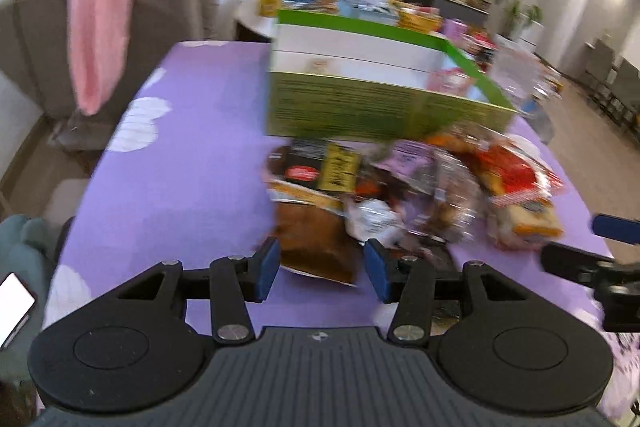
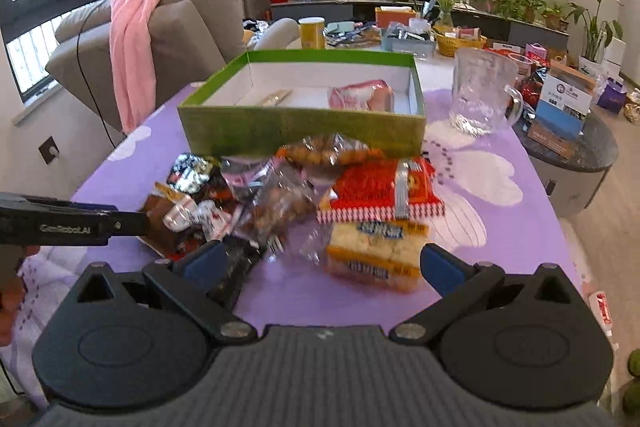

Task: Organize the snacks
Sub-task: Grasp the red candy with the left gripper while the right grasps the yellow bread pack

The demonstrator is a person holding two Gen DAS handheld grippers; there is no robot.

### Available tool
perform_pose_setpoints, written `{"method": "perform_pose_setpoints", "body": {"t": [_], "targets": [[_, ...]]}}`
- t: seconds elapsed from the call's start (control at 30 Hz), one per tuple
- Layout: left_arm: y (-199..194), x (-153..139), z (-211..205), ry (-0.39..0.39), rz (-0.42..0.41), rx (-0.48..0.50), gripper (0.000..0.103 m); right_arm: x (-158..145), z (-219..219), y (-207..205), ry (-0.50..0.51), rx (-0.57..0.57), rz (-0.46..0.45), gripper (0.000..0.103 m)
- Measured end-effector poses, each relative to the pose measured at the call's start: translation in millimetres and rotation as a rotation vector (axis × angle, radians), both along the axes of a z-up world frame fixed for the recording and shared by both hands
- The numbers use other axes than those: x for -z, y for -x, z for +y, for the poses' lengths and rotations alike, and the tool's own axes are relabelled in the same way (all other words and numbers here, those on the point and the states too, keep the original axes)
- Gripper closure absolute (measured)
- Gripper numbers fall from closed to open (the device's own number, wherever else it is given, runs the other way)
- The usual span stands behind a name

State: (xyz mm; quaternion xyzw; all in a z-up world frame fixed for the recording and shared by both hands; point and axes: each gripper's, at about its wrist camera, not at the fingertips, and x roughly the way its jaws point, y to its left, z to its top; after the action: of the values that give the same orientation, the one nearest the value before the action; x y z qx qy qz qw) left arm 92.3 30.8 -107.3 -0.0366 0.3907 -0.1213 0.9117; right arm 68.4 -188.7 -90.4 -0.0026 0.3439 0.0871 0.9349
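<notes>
A green box (image 2: 300, 123) with a white inside stands on the purple tablecloth; a pink snack packet (image 2: 362, 95) lies in it. The box also shows in the left wrist view (image 1: 360, 107). A heap of snack packets lies in front of it: a red packet (image 2: 380, 187), a yellow packet (image 2: 376, 251), a clear bag of brown snacks (image 2: 276, 203), a brown packet (image 1: 316, 243). My left gripper (image 1: 322, 269) is open, its pads on either side of the brown packet's near end. My right gripper (image 2: 320, 263) is wide open, just before the yellow packet.
A glass mug (image 2: 482, 91) stands right of the box. A grey sofa (image 2: 188, 19) with a pink cloth (image 2: 136, 39) is at the left. A cluttered table (image 2: 400, 31) lies behind, a dark round side table (image 2: 576, 151) to the right. A phone (image 1: 14, 301) lies at the left.
</notes>
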Motion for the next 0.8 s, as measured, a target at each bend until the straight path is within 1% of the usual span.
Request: {"method": "perform_pose_setpoints", "body": {"t": [0.07,0.2,0.37,0.47,0.57,0.77,0.8], "targets": [[3,0,-12,-0.006,-0.001,0.039,0.059,4,-3,4,-0.008,0.009,0.010,0.029],[2,6,-34,-0.022,0.018,0.080,0.059,6,-9,12,-0.017,0.024,0.015,0.029],[-9,15,-48,-0.050,0.051,0.075,0.059,10,-18,20,-0.016,0.024,0.025,0.029],[-18,22,-51,-0.065,0.068,0.057,0.062,15,-22,22,-0.015,0.034,0.038,0.029],[-25,26,-54,-0.058,0.091,0.042,0.064,20,-27,22,-0.021,0.045,0.050,0.029],[-27,30,-60,-0.086,0.055,0.032,0.065,23,-34,12,-0.025,0.092,0.026,0.029],[-25,30,-61,-0.097,0.043,0.041,0.072,24,-33,8,-0.024,0.105,0.018,0.029]]}}
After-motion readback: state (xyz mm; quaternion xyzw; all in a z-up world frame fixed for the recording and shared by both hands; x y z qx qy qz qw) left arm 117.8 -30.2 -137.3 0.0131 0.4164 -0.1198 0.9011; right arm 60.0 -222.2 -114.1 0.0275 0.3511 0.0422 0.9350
